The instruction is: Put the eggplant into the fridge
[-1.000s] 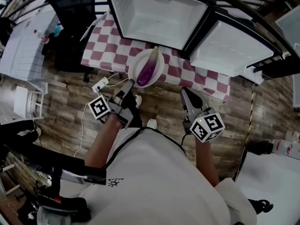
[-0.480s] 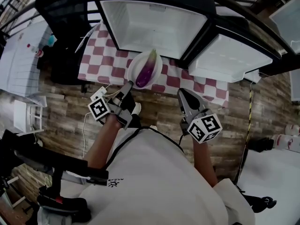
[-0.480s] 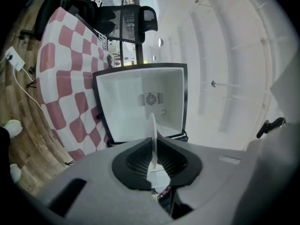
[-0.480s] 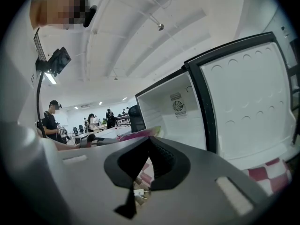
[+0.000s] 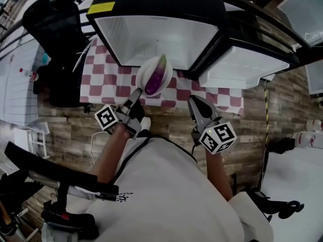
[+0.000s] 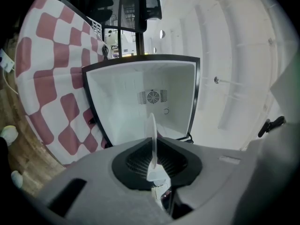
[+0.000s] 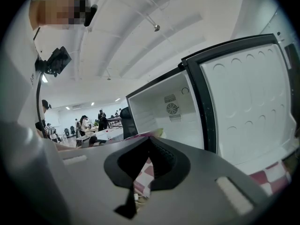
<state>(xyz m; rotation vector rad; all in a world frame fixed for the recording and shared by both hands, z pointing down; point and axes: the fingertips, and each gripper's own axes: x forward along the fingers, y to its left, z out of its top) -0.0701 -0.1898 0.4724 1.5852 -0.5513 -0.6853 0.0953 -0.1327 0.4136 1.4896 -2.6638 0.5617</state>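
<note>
My left gripper [image 5: 136,94] is clamped on the near rim of the plate [image 5: 141,73]. In the left gripper view that rim stands edge-on, pinched between the jaws. The eggplant [image 5: 157,76] lies on the plate, purple, pale end pointing toward the fridge [image 5: 156,34]. The plate sits above the checked cloth [image 5: 103,79], just in front of the fridge's open white compartment. The fridge door [image 5: 237,67] is swung open on the right. My right gripper [image 5: 196,102] is to the right of the plate, not touching it. Its jaw tips are together with nothing between them.
</note>
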